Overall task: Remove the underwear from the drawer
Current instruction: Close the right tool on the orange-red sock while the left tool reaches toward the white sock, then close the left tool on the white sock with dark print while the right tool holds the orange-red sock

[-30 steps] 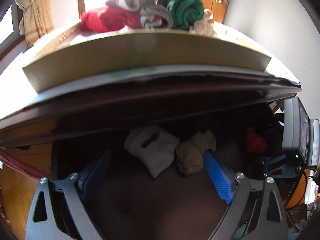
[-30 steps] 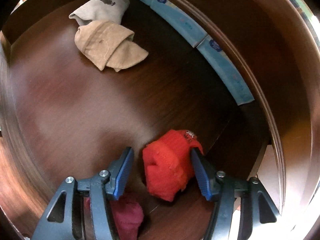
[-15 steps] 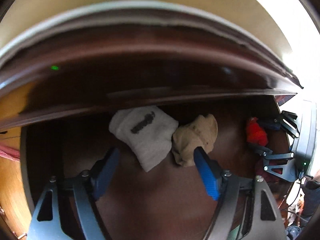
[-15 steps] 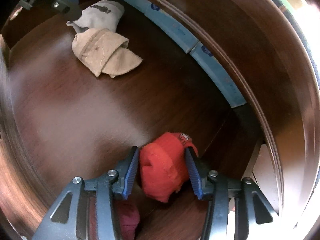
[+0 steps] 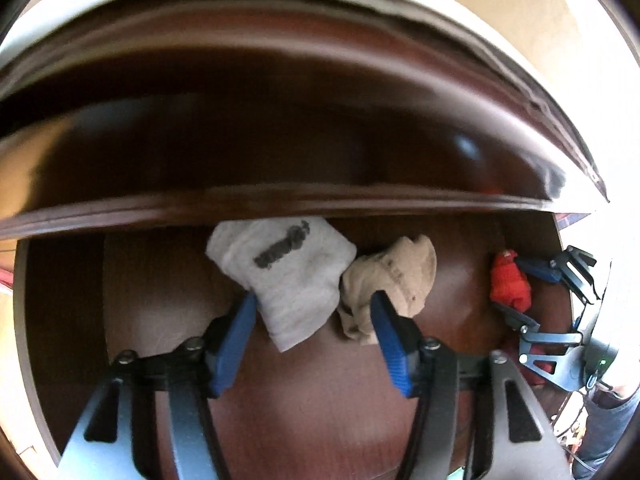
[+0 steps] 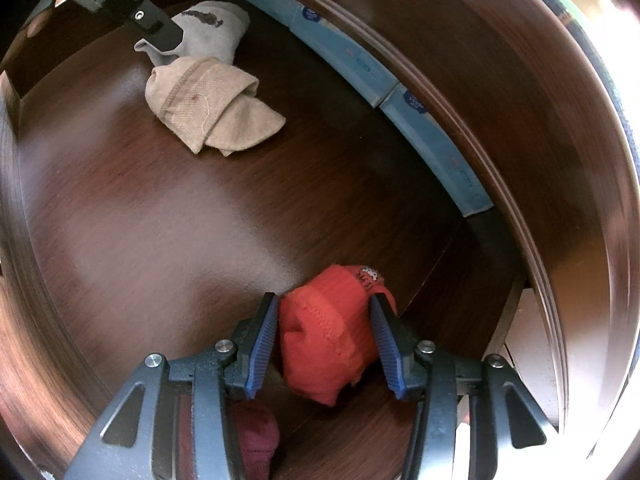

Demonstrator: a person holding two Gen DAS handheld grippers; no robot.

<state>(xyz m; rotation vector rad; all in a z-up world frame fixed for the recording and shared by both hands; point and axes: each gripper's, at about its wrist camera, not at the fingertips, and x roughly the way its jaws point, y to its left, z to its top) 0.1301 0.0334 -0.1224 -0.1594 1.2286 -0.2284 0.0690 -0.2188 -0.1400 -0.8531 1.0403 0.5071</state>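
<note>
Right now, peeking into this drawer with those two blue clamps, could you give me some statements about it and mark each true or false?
1. The right gripper is clamped on an orange-red bundle. True.
2. The tan bundle lies alone, apart from everything. False: it touches the grey bundle.
3. Pale blue boxes line the drawer's wall. True.
4. The left gripper holds a green bundle. False: the grey one lies between its closing jaws.

Grey-white bundle [image 5: 288, 272] with dark print between the left claw's blue pads [image 5: 232, 344], tan bundle [image 5: 392, 280] at its right pad, orange-red bundle [image 6: 328, 328] between the right claw's blue pads [image 6: 262, 344], dark brown woodgrain drawer [image 6: 160, 220]
</note>
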